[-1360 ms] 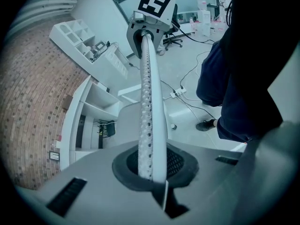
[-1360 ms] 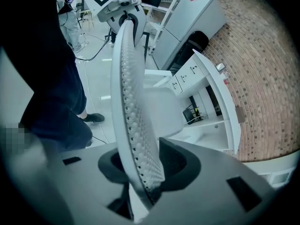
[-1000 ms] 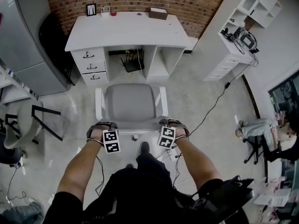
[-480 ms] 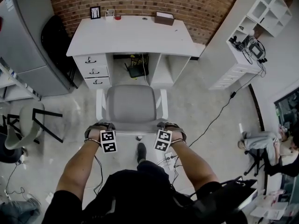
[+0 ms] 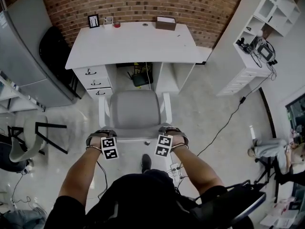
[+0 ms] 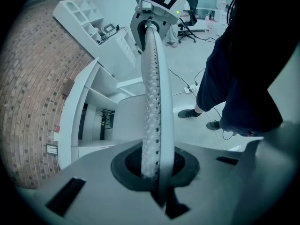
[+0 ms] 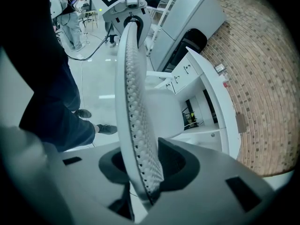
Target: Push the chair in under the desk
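A chair (image 5: 133,109) with a grey seat and white frame faces the white desk (image 5: 133,39), its front edge at the knee opening. My left gripper (image 5: 101,137) is shut on the left end of the backrest's top edge. My right gripper (image 5: 172,134) is shut on the right end. In the left gripper view the perforated backrest rim (image 6: 152,102) runs from between my jaws (image 6: 154,170) to the other gripper. The right gripper view shows the same rim (image 7: 133,107) clamped in its jaws (image 7: 145,170).
A grey cabinet (image 5: 24,56) and a black chair (image 5: 55,46) stand left of the desk, with a white shelf unit (image 5: 257,37) to its right. A cable (image 5: 224,128) crosses the floor. My shoe (image 5: 146,162) is behind the chair. A picture frame (image 5: 93,20) and a box (image 5: 165,23) sit on the desk.
The chair has rolled toward the desk, its seat now reaching the opening. Both grippers moved forward with the backrest, still clamped on it.
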